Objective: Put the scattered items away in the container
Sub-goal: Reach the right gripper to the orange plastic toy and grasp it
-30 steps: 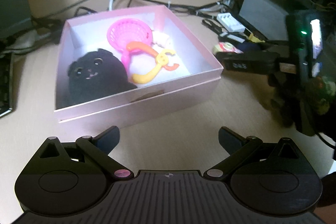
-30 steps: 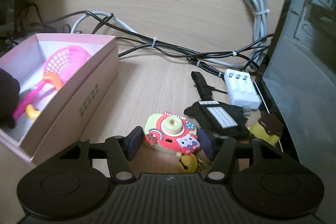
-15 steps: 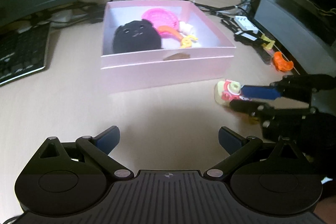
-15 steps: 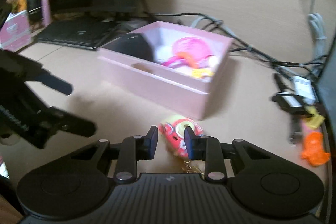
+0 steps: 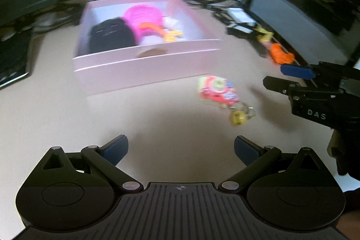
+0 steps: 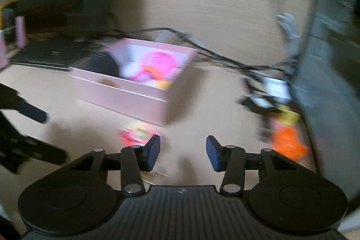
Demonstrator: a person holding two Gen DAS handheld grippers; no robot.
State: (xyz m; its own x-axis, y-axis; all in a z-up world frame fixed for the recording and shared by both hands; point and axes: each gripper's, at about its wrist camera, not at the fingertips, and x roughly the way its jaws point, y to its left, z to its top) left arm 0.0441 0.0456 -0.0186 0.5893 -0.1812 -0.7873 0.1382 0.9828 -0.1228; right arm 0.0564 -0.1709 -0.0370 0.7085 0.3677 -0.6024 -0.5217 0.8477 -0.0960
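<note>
Toy camera keychain lay on the table just off the pink box's front-right corner, ungripped. Right gripper jaws had just been opening, nothing between them; left gripper wide apart, empty. Should re-centre on the toy body, not the chain, before closing.

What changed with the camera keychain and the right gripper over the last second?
The right gripper closed on the camera keychain and dragged it from beside the computer case toward the pink box. Its jaws have just opened and released it on the desk outside the box. The left gripper stayed open and empty; the box contents are unchanged.
</note>
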